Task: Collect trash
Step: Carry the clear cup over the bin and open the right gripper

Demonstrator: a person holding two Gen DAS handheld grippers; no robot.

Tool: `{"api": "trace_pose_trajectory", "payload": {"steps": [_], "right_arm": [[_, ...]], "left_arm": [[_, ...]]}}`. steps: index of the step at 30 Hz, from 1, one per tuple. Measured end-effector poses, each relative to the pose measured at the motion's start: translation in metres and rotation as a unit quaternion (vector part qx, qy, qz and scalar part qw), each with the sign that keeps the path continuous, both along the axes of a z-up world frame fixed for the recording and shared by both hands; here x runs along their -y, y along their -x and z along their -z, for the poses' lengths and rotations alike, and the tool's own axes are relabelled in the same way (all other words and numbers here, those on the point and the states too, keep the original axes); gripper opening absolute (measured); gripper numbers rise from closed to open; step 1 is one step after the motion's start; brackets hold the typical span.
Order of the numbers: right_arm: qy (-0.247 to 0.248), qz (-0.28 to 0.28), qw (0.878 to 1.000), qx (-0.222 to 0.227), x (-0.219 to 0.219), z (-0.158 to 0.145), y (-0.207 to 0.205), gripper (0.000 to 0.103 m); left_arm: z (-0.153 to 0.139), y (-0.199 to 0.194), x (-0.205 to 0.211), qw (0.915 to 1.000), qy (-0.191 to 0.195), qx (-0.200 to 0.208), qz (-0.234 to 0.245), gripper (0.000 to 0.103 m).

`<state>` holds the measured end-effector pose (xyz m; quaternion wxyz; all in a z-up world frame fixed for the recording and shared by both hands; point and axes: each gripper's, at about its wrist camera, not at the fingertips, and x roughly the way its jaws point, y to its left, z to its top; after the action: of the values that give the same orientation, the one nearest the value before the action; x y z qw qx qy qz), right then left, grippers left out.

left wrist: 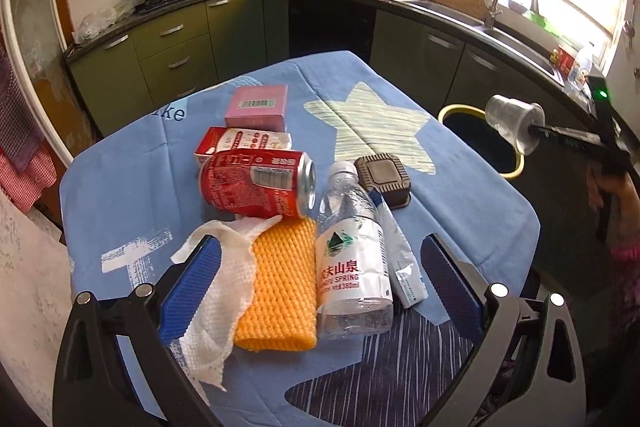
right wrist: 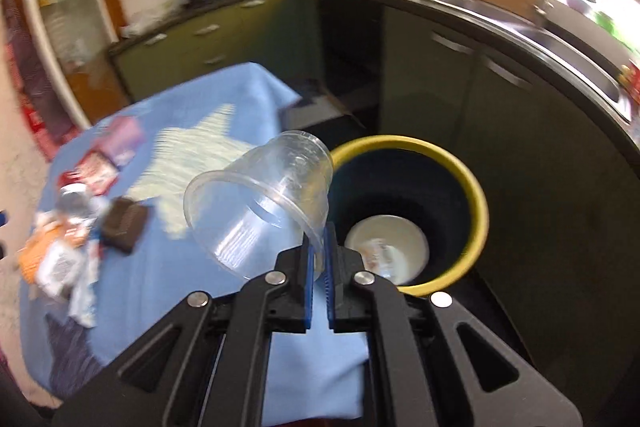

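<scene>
My right gripper is shut on the rim of a clear plastic cup, held tilted beside the yellow-rimmed bin past the table's right edge; a white bowl lies in the bin. The cup also shows in the left wrist view. My left gripper is open above the blue tablecloth, its fingers either side of a white tissue, an orange foam net and a lying water bottle. A red can lies behind them.
Also on the table are a white sachet, a brown square lid, a red-white carton and a pink box. Green kitchen cabinets, a stove and a sink surround the table.
</scene>
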<state>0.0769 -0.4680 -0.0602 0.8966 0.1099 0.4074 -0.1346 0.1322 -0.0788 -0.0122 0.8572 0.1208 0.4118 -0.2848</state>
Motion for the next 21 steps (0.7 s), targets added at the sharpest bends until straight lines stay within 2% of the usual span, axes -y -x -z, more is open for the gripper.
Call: {"api": "trace_pose_trajectory", "payload": {"steps": [3, 11, 13, 17, 21], "right_arm": [[-0.003, 0.025, 0.999, -0.031, 0.033, 0.022, -0.018, 0.005], [-0.012, 0.067, 0.993, -0.095, 0.094, 0.074, -0.061, 0.006], [-0.023, 0.078, 0.991, -0.109, 0.108, 0.086, -0.067, 0.02], [-0.036, 0.089, 0.991, -0.094, 0.117, 0.085, -0.059, 0.022], [-0.045, 0.076, 0.994, -0.067, 0.105, 0.072, -0.038, 0.027]], "left_arm": [[0.002, -0.004, 0.006, 0.9999, 0.001, -0.014, 0.002, 0.098], [-0.002, -0.005, 0.022, 0.9999, -0.008, -0.009, 0.009, 0.098], [-0.001, -0.005, 0.026, 0.9998, -0.011, -0.011, 0.013, 0.098], [0.0, -0.005, 0.034, 0.9995, -0.016, -0.013, 0.022, 0.098], [0.001, -0.004, 0.041, 0.999, -0.019, -0.019, 0.035, 0.098]]}}
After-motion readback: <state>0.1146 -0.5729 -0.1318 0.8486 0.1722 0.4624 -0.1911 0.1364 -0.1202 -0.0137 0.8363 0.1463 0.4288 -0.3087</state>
